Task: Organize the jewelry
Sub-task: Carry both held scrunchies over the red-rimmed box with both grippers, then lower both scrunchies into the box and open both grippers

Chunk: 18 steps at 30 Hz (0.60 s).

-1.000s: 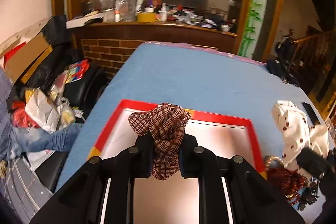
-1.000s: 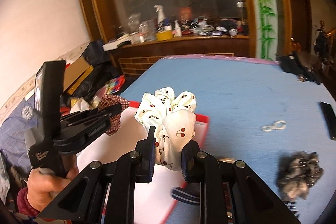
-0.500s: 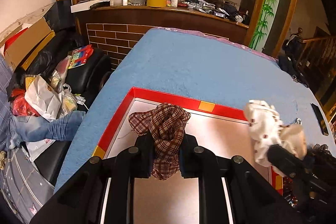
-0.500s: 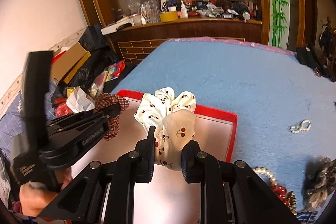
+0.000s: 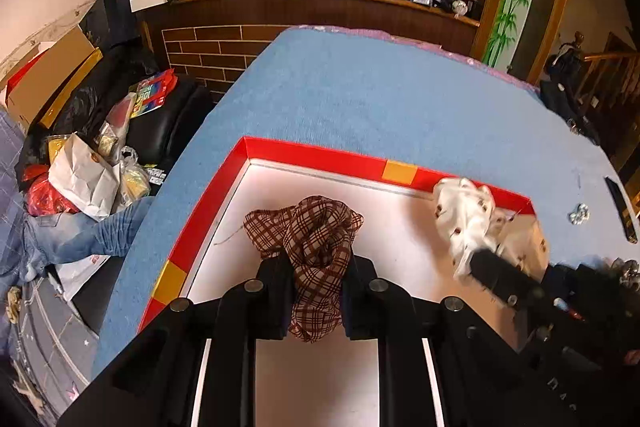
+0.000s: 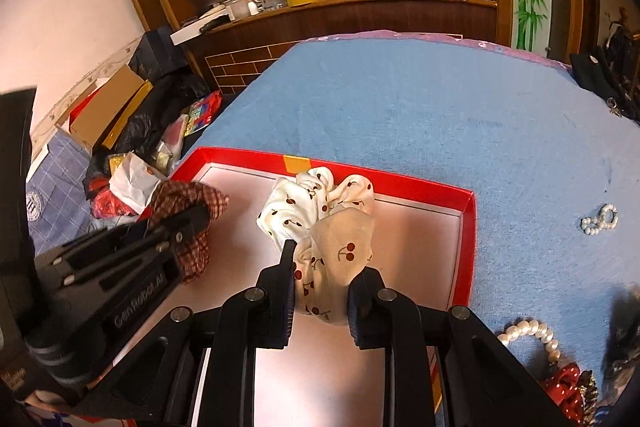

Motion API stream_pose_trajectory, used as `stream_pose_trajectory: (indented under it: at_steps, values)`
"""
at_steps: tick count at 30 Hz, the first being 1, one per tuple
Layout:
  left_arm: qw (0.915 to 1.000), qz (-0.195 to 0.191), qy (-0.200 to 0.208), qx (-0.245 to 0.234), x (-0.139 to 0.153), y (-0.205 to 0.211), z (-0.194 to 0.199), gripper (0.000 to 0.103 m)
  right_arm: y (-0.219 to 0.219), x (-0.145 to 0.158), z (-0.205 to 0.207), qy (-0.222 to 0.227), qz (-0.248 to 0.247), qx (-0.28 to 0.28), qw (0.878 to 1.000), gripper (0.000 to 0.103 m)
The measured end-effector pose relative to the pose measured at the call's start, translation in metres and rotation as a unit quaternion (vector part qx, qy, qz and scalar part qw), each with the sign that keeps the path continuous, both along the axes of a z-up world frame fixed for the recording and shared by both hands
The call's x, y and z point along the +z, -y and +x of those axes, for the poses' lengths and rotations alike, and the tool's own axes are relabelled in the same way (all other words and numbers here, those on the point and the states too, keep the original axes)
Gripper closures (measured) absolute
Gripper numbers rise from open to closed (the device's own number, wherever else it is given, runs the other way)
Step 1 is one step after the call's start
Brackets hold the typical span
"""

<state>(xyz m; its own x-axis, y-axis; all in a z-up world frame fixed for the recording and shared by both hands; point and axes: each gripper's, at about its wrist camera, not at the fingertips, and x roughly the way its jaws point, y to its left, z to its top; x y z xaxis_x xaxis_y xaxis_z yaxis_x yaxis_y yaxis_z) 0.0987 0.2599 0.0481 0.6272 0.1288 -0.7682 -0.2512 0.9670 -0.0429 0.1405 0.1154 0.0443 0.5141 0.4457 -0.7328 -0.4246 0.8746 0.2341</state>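
My left gripper [image 5: 314, 291] is shut on a brown plaid scrunchie [image 5: 308, 235] and holds it over the white floor of a red-rimmed tray [image 5: 320, 155]. My right gripper [image 6: 320, 291] is shut on a white cherry-print scrunchie [image 6: 320, 211], also over the tray [image 6: 466, 239], to the right of the left gripper [image 6: 188, 227]. In the left wrist view the cherry scrunchie [image 5: 464, 215] and right gripper [image 5: 480, 263] show at the tray's right side. The plaid scrunchie [image 6: 188, 199] shows at the left of the right wrist view.
The tray lies on a blue cloth-covered table [image 6: 440, 107]. To the tray's right lie a small pearl piece [image 6: 600, 221], a pearl bracelet [image 6: 532, 333] and red jewelry [image 6: 568, 383]. A black flat object [image 5: 620, 199] lies at the right edge. Clutter sits on the floor to the left [image 5: 80, 167].
Both grippers have moved forward and down over the tray with their scrunchies. The right gripper came in from the right of the tray to above its right part.
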Motion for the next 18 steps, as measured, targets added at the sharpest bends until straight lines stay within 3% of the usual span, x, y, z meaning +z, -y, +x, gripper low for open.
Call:
stream_pose_trajectory:
  at_steps: [8,12,18]
  values:
    - [0.9996,-0.014,-0.025,0.005,-0.011,0.01,-0.008,0.084,0.0,-0.001,0.001,-0.003,-0.013,0.003,1.0,0.077]
    - [0.9998,-0.006,-0.017,-0.001,-0.009,0.018,-0.009,0.082,0.001,0.0,0.001,-0.003,-0.016,0.001,1.0,0.077]
    - [0.999,-0.027,-0.019,0.031,-0.011,-0.001,-0.008,0.08,0.001,-0.002,0.004,-0.009,-0.021,-0.002,1.0,0.077]
